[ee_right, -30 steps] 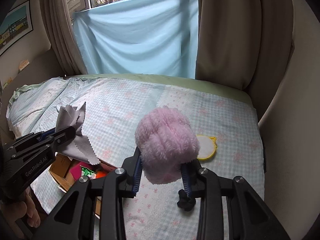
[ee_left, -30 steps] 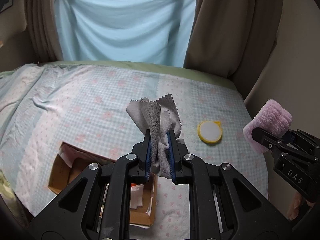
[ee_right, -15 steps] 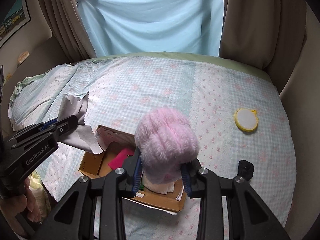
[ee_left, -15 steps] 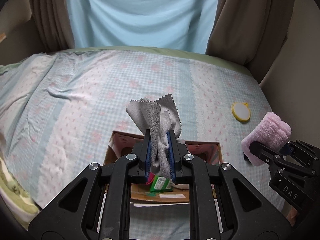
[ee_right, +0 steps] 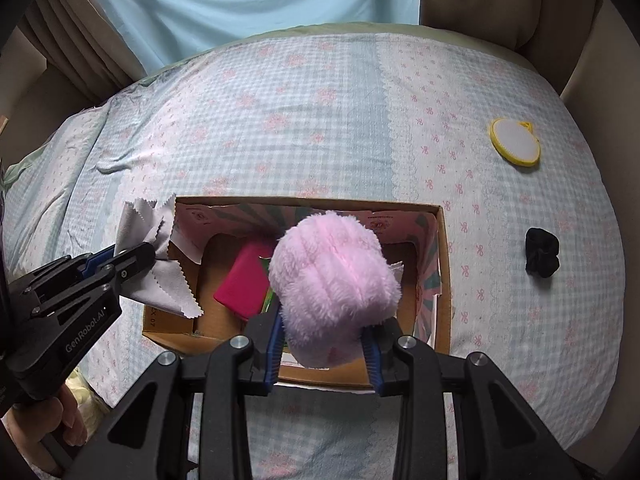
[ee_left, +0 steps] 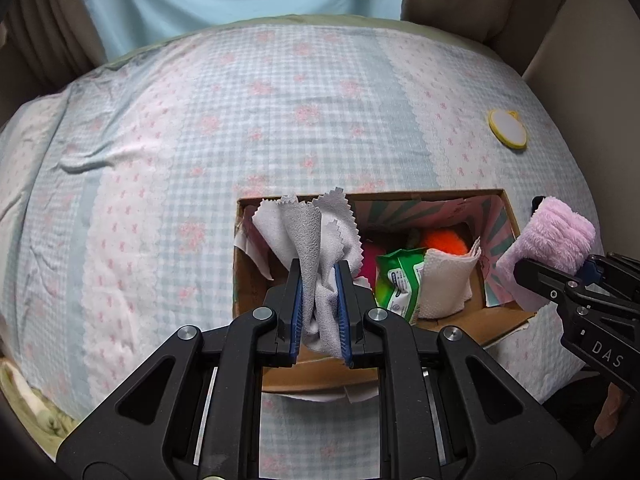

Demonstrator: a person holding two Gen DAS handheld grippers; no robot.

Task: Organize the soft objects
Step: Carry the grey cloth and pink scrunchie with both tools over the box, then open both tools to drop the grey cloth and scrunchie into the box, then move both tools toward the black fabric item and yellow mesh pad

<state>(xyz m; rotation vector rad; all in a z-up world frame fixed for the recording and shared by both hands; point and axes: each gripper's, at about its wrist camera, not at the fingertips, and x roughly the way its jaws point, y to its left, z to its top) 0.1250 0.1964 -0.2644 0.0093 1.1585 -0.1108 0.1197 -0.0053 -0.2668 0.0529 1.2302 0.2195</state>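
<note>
"das" on right hand-held gripper (ee_left: 560,276); "genrobot.ai" on left hand-held gripper (ee_right: 136,256).

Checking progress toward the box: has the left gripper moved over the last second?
Yes. The left gripper, shut on the grey cloth, came over the cardboard box.

Right gripper (ee_right: 324,346) clamping pink plush (ee_right: 334,284) above cardboard box (ee_right: 442,280), left gripper (ee_right: 132,258) with grey cloth (ee_right: 160,276) at nine o'clock, yellow disc (ee_right: 515,142) at two o'clock

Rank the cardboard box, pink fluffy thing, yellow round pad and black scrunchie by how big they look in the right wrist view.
1. cardboard box
2. pink fluffy thing, though nearness inflates it
3. yellow round pad
4. black scrunchie, looks close to the pad
</note>
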